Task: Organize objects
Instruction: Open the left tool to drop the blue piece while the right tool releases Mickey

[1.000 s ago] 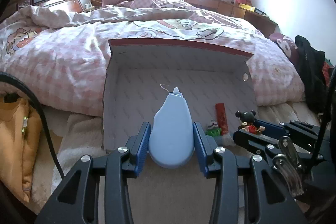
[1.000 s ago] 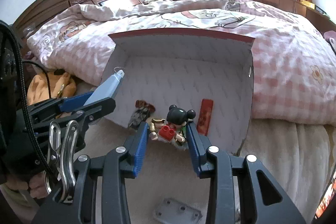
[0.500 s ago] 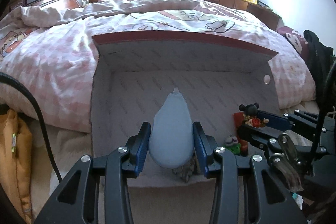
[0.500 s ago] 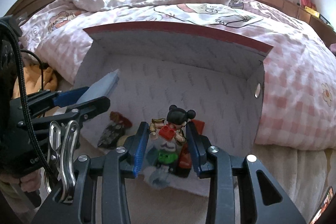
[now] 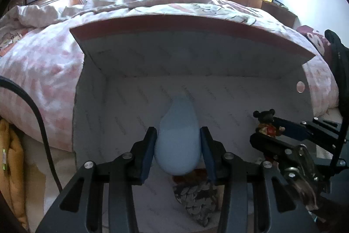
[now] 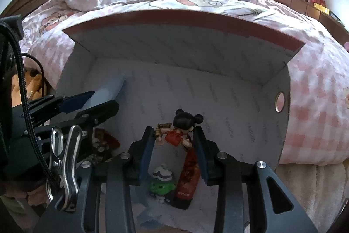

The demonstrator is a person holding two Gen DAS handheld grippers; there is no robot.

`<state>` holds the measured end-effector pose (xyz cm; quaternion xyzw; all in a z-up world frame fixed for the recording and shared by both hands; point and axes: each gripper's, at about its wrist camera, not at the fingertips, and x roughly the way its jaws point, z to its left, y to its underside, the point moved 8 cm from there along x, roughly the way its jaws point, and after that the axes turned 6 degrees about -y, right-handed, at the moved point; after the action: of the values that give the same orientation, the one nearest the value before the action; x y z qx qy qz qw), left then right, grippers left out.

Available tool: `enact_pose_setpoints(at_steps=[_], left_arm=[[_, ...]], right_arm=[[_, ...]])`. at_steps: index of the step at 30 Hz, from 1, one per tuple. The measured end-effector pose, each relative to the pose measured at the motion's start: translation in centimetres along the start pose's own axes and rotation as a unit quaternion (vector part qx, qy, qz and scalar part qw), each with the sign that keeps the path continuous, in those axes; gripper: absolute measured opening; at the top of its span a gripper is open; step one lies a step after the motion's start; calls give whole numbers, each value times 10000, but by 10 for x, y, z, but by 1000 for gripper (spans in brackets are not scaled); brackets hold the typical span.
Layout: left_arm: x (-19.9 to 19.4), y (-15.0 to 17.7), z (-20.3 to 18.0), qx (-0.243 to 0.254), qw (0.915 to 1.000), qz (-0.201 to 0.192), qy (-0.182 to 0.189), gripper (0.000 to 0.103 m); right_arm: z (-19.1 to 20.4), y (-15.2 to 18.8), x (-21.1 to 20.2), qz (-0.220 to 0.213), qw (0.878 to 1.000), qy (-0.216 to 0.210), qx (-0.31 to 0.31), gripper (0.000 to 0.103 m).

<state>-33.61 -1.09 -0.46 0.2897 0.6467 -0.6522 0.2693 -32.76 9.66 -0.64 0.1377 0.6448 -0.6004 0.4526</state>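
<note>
Over the white box (image 5: 218,88), left gripper (image 5: 178,146) clamps a blue pouch (image 5: 177,137); right gripper (image 6: 173,142) grips a toy figure (image 6: 180,130).

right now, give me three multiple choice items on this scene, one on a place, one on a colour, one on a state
1. Where does the green toy lie?
A. on the bed
B. on the floor of the white box
C. in the left gripper

2. What colour is the rounded object in the left gripper?
A. pale blue
B. yellow
C. black

3. What state is the right gripper in?
A. open and empty
B. shut on the black-haired figurine
C. shut on the red packet

Answers:
1. B, it sits on the box floor beside the red packet, below the right gripper.
2. A, the object between the blue pads is pale blue.
3. B, the jaws press the figurine from both sides.
</note>
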Motion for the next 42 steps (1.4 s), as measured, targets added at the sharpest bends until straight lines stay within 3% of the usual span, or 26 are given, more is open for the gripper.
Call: enact_pose_setpoints(at_steps=[12, 14, 16, 22, 42], left_arm=[[9, -1, 0, -10, 10000, -24, -53, 41], [9, -1, 0, -25, 10000, 11, -33, 48], [10, 0, -1, 4, 9999, 68, -90, 59], [8, -1, -1, 60, 9998, 53, -189, 64], [-9, 0, 3, 8, 9996, -39, -266, 65]], right_arm=[[-6, -5, 9, -56, 10000, -16, 64, 38], [-6, -5, 9, -71, 10000, -28, 64, 38], [-7, -6, 8, -80, 9999, -71, 132, 45], [-8, -5, 5, -57, 9998, -61, 202, 49], [3, -3, -10, -163, 9997, -116, 136, 49]])
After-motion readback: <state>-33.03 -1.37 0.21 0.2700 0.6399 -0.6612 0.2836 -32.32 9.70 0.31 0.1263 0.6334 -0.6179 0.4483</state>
